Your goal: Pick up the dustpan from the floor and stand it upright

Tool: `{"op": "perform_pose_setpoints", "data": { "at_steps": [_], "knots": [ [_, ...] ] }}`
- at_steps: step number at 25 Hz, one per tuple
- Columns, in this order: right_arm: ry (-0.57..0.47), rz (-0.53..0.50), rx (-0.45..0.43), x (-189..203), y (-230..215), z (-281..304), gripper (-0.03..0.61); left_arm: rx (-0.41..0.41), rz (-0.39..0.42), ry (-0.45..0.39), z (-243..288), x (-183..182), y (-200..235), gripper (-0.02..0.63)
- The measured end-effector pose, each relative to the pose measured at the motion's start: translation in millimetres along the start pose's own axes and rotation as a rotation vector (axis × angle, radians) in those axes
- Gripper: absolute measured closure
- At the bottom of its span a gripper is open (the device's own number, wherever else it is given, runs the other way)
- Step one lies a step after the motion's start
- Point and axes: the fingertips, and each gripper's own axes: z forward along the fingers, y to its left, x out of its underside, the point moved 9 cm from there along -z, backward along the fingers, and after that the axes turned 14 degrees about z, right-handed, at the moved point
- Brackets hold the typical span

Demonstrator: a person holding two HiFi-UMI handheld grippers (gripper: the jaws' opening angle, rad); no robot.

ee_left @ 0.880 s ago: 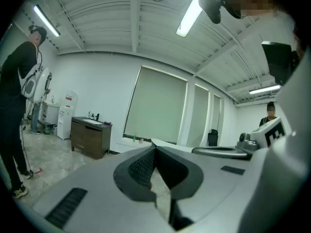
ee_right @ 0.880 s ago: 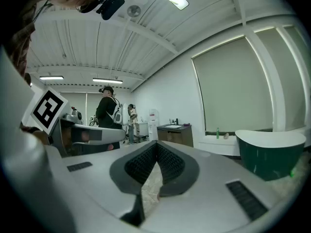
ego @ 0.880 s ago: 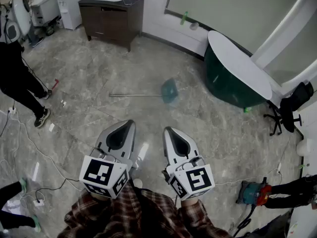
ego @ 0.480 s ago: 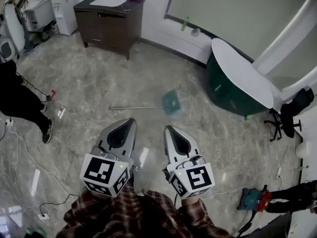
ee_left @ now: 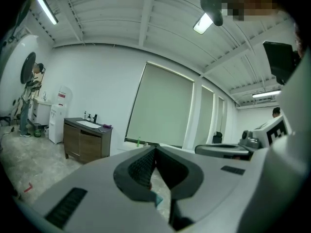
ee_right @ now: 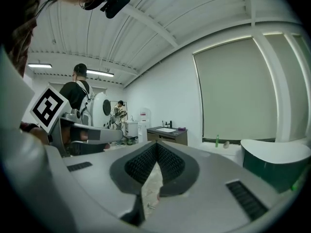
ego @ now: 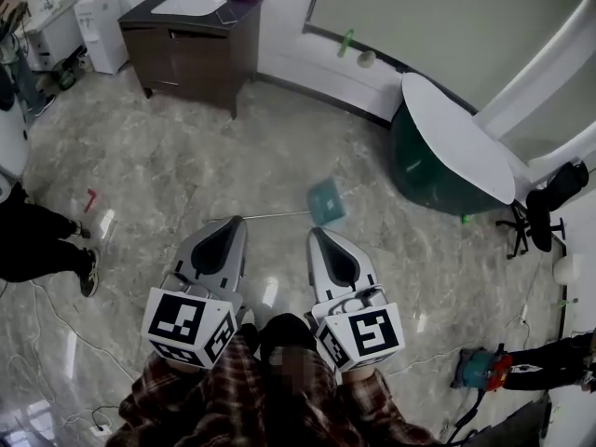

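Floor (ego: pixel 186 147) noted as glossy grey marbled stone, with pale reflections of the ceiling lights. The teal plastic dustpan with a long thin metal handle (ego: pixel 325 200) is seen lying flat on it, not upright: the scoop is a squarish tray, and the straight rod runs from it toward the left of the head view. It lies ahead of both tools and is touched by neither. The left gripper (ego: pixel 236 220) is a smooth grey moulded shell tapering to a point, with a cube of black-and-white square markers at its rear. In the left gripper view (ee_left: pixel 155 149) its black ribbed pads are seen pressed tip to tip, with nothing between them. The right gripper (ego: pixel 315 233) is of the same build. In the right gripper view (ee_right: pixel 156 144) its ribbed pads likewise meet at the tips, closed and empty. Both tools are held side by side, a little apart, out from red-and-brown plaid sleeves (ego: pixel 209 408). In the head view the handle's far end is crossed by the left gripper's tip. Farther back, a dark brown wooden vanity with a white inset basin (ego: pixel 191 35) stands against the wall. To the right stands a round white-topped table on a dark green drum base (ego: pixel 447 152), with a black office chair (ego: pixel 542 208) beyond it.
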Motion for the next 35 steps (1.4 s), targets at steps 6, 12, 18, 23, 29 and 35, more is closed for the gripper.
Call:
{"op": "perform_pose_setpoints", "data": {
  "at_steps": [6, 12, 18, 23, 29, 35],
  "knots": [
    [0.025, 0.015, 0.038, -0.6, -31.4, 48.9, 0.568, -0.010, -0.031, 0.027, 49.0, 12.2, 38.9, 0.603],
    [0.032, 0.025, 0.025, -16.7, -85.6, 110.7, 0.568, -0.046, -0.034, 0.037, 118.5, 8.4, 65.8, 0.603],
    [0.050, 0.006, -0.054, -49.1, -147.6, 188.4, 0.568, -0.124, -0.044, 0.036, 202.0, -5.6, 92.4, 0.603],
    [0.072, -0.025, -0.146, -82.1, -203.8, 253.3, 0.568, -0.203, -0.053, 0.031, 277.4, -21.1, 105.4, 0.603],
    [0.102, -0.065, -0.244, -113.2, -252.9, 325.2, 0.568, -0.288, -0.065, 0.018, 350.8, -36.1, 126.6, 0.603],
    [0.142, -0.065, -0.327, -116.8, -261.4, 372.1, 0.568, -0.354, -0.070, 0.038, 375.1, -36.8, 146.8, 0.603]
  ]
}}
